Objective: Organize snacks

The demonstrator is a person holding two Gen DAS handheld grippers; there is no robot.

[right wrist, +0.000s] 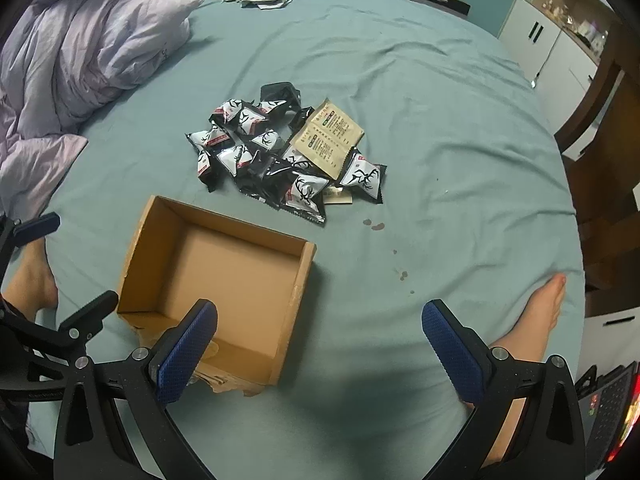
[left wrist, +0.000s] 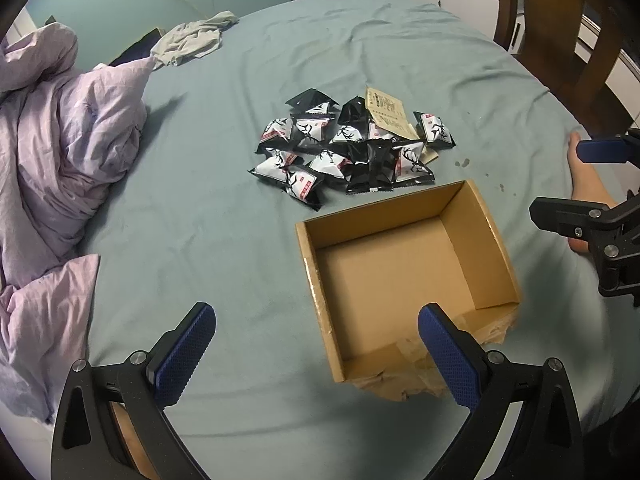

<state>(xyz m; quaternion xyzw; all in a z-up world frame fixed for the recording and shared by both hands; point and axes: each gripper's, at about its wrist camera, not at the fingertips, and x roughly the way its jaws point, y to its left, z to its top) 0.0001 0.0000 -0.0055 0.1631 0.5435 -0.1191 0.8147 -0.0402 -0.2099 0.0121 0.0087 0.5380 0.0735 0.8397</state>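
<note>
On the bed sheet, snack heap spread sideways, cardboard box upward-facing, both grippers spread wide.

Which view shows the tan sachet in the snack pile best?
The right wrist view: the tan sachet lies face-on on top of the pile, its print and outline largely clear. In the left wrist view the tan sachet sits at the pile's far side, foreshortened and partly hidden.
</note>
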